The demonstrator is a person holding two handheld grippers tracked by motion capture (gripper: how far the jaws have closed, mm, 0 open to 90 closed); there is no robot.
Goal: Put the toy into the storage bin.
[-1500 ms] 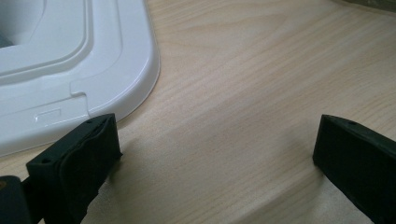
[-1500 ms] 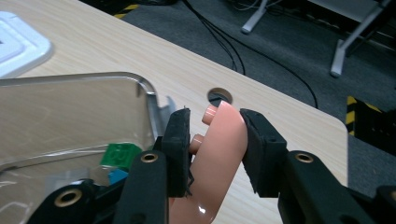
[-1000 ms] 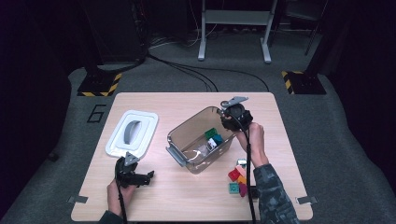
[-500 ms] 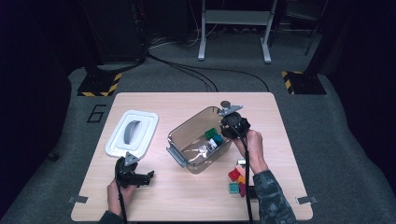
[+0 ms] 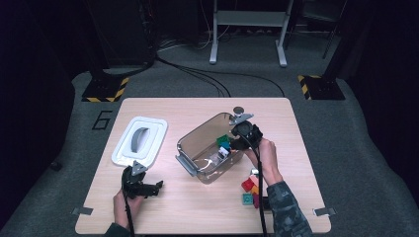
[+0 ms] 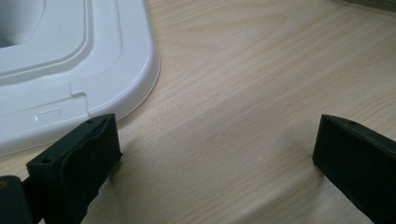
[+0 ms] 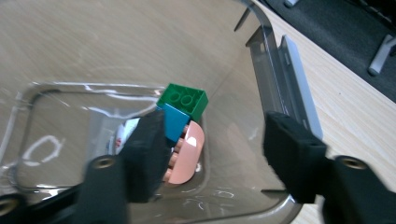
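R gripper point(image 5: 232, 143): jaws part-spread, have just been opening; nothing pinched between them. In the right gripper view a bare gap sits between the two black pads, w/ the clear bin point(image 7: 261, 60) wall behind it. Below the pads, on the bin floor: green block point(image 7: 183, 99) stacked against a teal block point(image 7: 173, 120), and a pink rounded piece point(image 7: 187, 154) just beside them, partly hidden by the left-hand pad. All three lie loose, not touched by the pads as far as can be told.

From the high view, R gripper tips dip over the bin's point(image 5: 197, 143) far-right rim, pointing down and toward the person's left, into the bin. Grey plate on top tilts up. R hand point(image 5: 267, 158) wraps the body from behind, wrist bent, forearm in camo sleeve point(image 5: 286, 207) running back to the table's near edge, passing just beside a small pile of blocks point(image 5: 251, 190) (red, yellow, green) on the table point(image 5: 306, 148) outside the bin.

L gripper point(image 5: 157, 186): jaws wide apart, nothing between, only bare wood in the left gripper view. One pad sits just beside the corner of the white lid point(image 6: 70, 70), can't tell if touching. L hand point(image 5: 123, 202) holds it low and level over the table near the front-left, tips pointing toward the person's right; lid point(image 5: 139, 140) lies flat beyond it, well apart from the bin.
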